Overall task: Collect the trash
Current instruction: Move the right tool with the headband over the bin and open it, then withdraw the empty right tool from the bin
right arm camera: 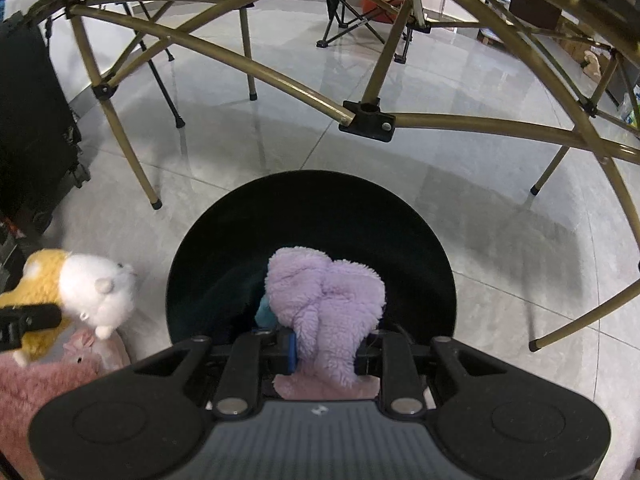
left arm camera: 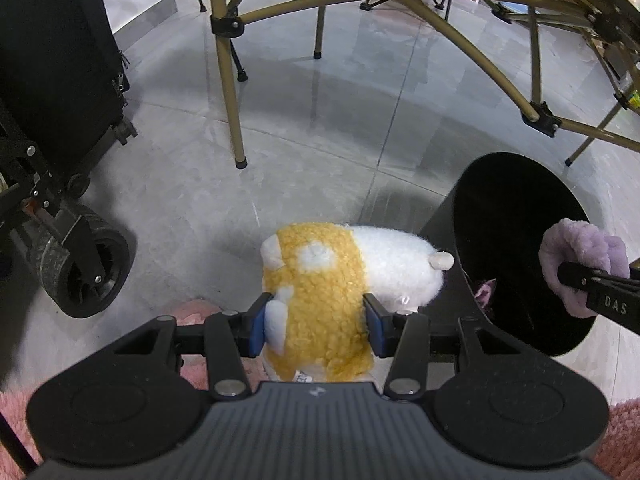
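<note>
My left gripper [left arm camera: 316, 326] is shut on a yellow and white plush hamster [left arm camera: 340, 276], held above the floor just left of a black bin [left arm camera: 520, 248]. The same hamster [right arm camera: 80, 288] shows at the left of the right wrist view. My right gripper [right arm camera: 326, 350] is shut on a purple plush toy [right arm camera: 324, 304], held over the open mouth of the black bin [right arm camera: 312, 216]. That purple toy [left arm camera: 580, 256] hangs over the bin's right rim in the left wrist view. Something small and purple lies inside the bin [left arm camera: 484, 292].
Gold folding table legs [left arm camera: 232, 92] and cross bars [right arm camera: 368, 116] span the grey tiled floor behind the bin. A black wheeled cart [left arm camera: 80, 264] and black case [left arm camera: 56, 56] stand at the left. A pink fluffy rug with a pink plush [right arm camera: 80, 356] lies below.
</note>
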Demonstrator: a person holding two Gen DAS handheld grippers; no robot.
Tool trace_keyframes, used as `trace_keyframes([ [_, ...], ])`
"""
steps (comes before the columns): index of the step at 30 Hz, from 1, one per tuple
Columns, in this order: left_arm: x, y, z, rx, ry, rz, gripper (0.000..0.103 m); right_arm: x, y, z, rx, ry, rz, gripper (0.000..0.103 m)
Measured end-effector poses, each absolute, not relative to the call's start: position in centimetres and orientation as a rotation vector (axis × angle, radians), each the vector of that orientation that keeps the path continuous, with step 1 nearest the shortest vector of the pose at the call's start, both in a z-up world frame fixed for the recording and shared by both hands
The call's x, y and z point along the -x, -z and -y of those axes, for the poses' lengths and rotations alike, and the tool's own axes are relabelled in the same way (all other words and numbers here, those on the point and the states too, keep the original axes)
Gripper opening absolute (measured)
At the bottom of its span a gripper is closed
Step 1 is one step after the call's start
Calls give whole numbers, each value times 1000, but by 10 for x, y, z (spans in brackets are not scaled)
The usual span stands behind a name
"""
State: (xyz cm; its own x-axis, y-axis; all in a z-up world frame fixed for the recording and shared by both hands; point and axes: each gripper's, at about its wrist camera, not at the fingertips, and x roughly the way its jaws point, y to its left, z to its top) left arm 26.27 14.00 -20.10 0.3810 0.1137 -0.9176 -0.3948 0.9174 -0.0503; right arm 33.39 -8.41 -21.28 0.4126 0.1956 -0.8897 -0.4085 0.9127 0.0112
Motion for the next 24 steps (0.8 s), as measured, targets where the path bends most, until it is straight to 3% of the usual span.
trace_keyframes([
  [15, -284, 204, -157, 302, -387, -1136, 48, -359, 235, 71, 196, -361, -1145, 25],
  [18, -284, 205, -158, 307, -391, -1144, 48, -360, 233, 71, 179, -365, -1152, 49],
  [20, -284, 204, -158, 308, -391, -1143, 48, -360, 232, 71, 175, -353, -1159, 94],
  [21, -283, 203, -158, 307, -391, -1141, 48, -361, 232, 71, 180, -342, -1165, 103],
  [24, -282, 201, -156, 307, -387, -1136, 48, -360, 233, 74, 167, -332, -1184, 103],
])
